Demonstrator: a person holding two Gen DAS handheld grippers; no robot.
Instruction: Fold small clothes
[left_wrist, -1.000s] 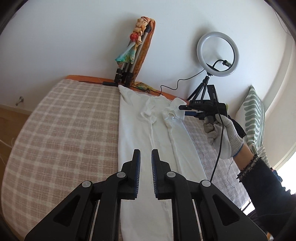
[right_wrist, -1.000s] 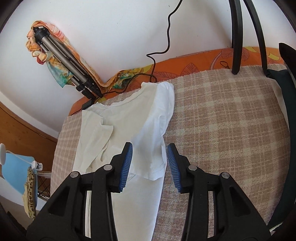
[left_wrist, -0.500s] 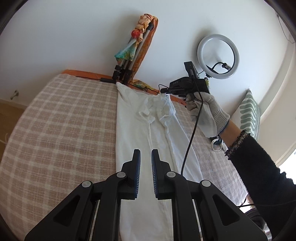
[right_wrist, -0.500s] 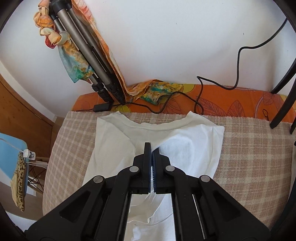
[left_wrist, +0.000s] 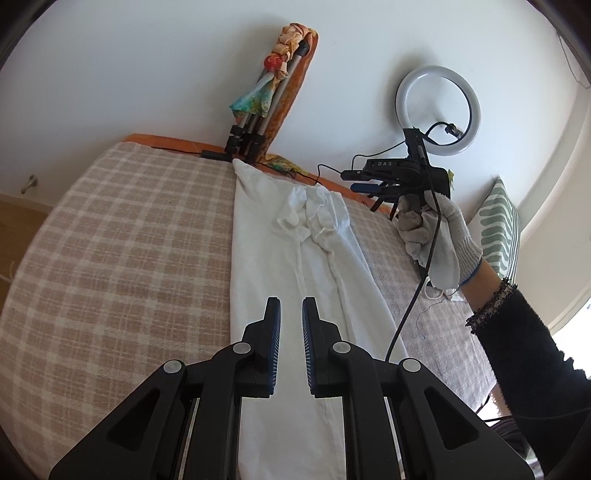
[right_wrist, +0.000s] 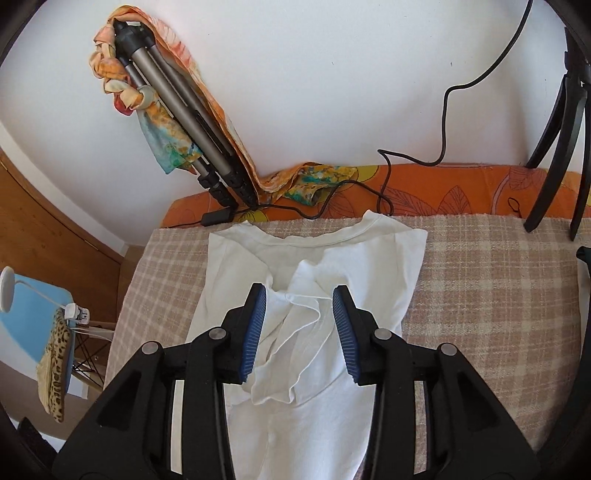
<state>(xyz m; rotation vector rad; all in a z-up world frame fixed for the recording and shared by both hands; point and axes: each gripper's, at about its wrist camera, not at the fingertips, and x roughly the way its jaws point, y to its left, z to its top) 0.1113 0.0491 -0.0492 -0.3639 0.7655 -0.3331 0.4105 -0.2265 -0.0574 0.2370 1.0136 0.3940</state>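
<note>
- Between the right gripper's blue pads, which stand apart and are opening, lies only loose cloth: nothing is pinched, and the gripper hangs above the folded-in sleeves, released.
- Just under it, the white T-shirt lies lengthwise on the checked bed cover, collar toward the wall. Both long sides look turned in toward the middle, so the shirt is a narrow strip.
- The two sleeves sit bunched and rumpled where they meet below the collar; by my judgement they want smoothing before anything else.
- Judged from this, the side folds are done and the crosswise fold, hem up to collar, is left. The task is perhaps halfway.
- The left gripper hovers low over the lower part of the strip with its jaws nearly together and nothing between them; it grasps no cloth.
- Edges: the collar lies close to the orange edge of the bed at the wall, where a black cable and a leaning tripod wrapped in a scarf stand.
- A ring light on its stand occupies the far right corner; the gloved right hand is near it.
- Open room is wide on the checked cover to both sides of the shirt, widest on its left in the left wrist view.
</note>
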